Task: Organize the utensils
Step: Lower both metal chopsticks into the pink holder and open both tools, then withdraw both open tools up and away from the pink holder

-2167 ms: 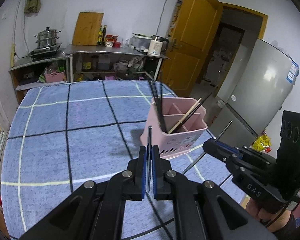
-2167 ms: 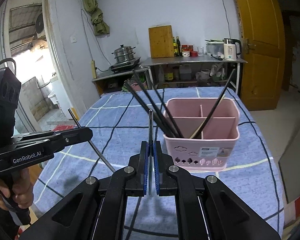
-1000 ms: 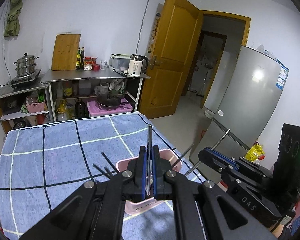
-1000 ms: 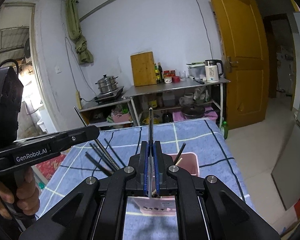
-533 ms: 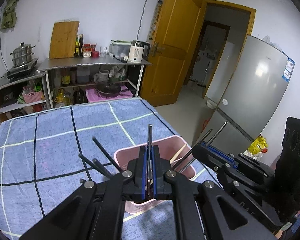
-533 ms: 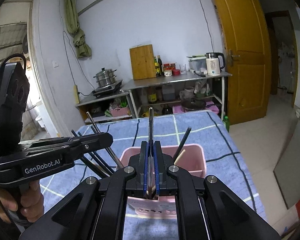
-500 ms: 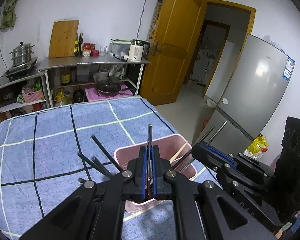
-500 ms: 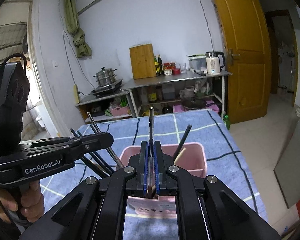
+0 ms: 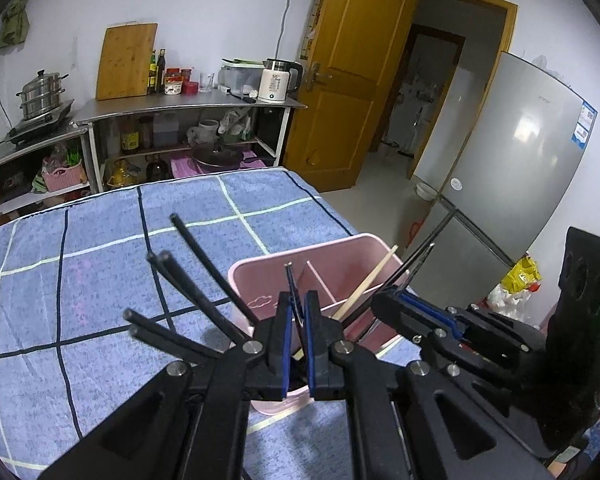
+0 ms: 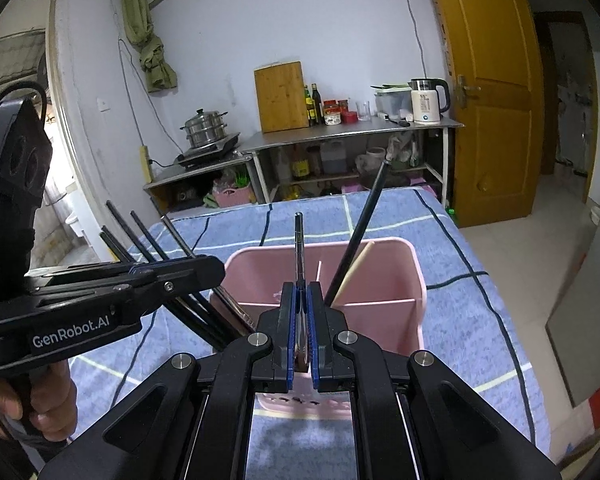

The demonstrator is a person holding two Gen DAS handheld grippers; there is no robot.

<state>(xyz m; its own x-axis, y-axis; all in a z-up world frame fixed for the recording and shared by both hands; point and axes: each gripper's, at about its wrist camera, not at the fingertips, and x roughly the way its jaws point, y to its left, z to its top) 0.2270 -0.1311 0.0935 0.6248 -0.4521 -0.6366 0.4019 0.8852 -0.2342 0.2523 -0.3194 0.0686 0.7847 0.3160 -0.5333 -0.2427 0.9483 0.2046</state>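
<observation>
A cluster of long black chopsticks is leaning out of the left side of the pink plastic compartmented utensil holder, fanning toward the left and crowding the space beside the left gripper; in the right wrist view the same black sticks are partly hidden behind the left gripper's black body. A pale wooden chopstick and another black chopstick are being propped at a slant in the holder's right-hand compartments. The left gripper's blue-padded fingers are parted slightly, and a thin dark metal utensil is standing tilted in the gap between them, apparently loose, its lower part dropping into the holder directly below. The right gripper is being kept clenched on a slender metal utensil handle, which is pointing upright just above the holder's near wall. The holder is resting on a table covered by a blue cloth with dark and pale grid lines. Behind, a steel shelf unit with a wooden cutting board, a white kettle and a steamer pot is standing against a white wall, beside a yellow wooden door and a grey refrigerator.
</observation>
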